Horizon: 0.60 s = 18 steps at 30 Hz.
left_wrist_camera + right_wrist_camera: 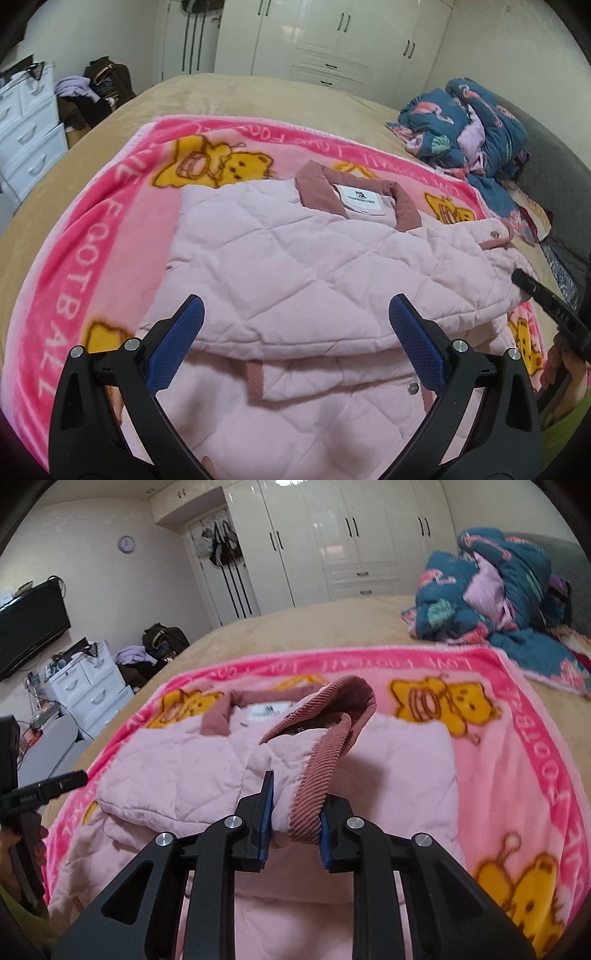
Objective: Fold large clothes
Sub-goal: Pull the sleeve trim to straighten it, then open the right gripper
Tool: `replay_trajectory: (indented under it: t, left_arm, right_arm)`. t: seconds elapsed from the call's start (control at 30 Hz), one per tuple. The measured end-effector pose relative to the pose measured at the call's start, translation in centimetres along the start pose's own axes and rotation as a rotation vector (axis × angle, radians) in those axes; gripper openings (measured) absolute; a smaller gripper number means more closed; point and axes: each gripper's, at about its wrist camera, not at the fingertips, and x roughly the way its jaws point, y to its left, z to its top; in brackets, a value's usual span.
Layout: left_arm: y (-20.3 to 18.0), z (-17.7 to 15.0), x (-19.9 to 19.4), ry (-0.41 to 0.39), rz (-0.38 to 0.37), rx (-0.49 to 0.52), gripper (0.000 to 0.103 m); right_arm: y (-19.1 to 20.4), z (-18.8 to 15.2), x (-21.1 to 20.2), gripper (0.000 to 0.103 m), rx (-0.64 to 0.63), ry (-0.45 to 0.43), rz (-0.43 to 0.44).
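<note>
A pale pink quilted jacket (295, 266) with a dusty-rose corduroy collar (317, 184) lies on a pink cartoon-bear blanket (110, 206) on the bed. My left gripper (295, 325) is open and empty, hovering over the jacket's lower front. My right gripper (295, 812) is shut on the jacket's sleeve cuff (314, 775), a pink sleeve end with rose corduroy trim, held lifted above the jacket body (166, 768). The right gripper's black tip also shows in the left wrist view (546, 295) at the jacket's right edge.
A crumpled dark blue flamingo-print quilt (469, 129) lies at the far right of the tan bed (258, 96). White wardrobes (351, 535) stand behind. A white drawer unit (85, 686), a clothes pile (155, 650) and a TV (29, 624) stand on the left.
</note>
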Motion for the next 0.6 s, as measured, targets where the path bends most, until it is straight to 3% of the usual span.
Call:
replay_trajectory:
  t: [0.33, 0.47, 0.6]
  left_arm:
    - [-2.1, 0.2, 2.3, 0.037, -0.008, 0.037, 0.094]
    - [-2.9, 0.0, 2.9, 0.048, -0.041, 0.047, 0.093]
    - [-3.8, -0.1, 3.3, 0.057, -0.047, 0.079, 0.090]
  right_arm:
    - [-1.0, -1.7, 0.4, 0.027, 0.042, 0.036, -0.012]
    - [-1.2, -2.2, 0.2, 0.034, 0.054, 0.046, -0.023]
    - [-1.4, -2.4, -1.0, 0.049, 0.055, 0.023, -0.064]
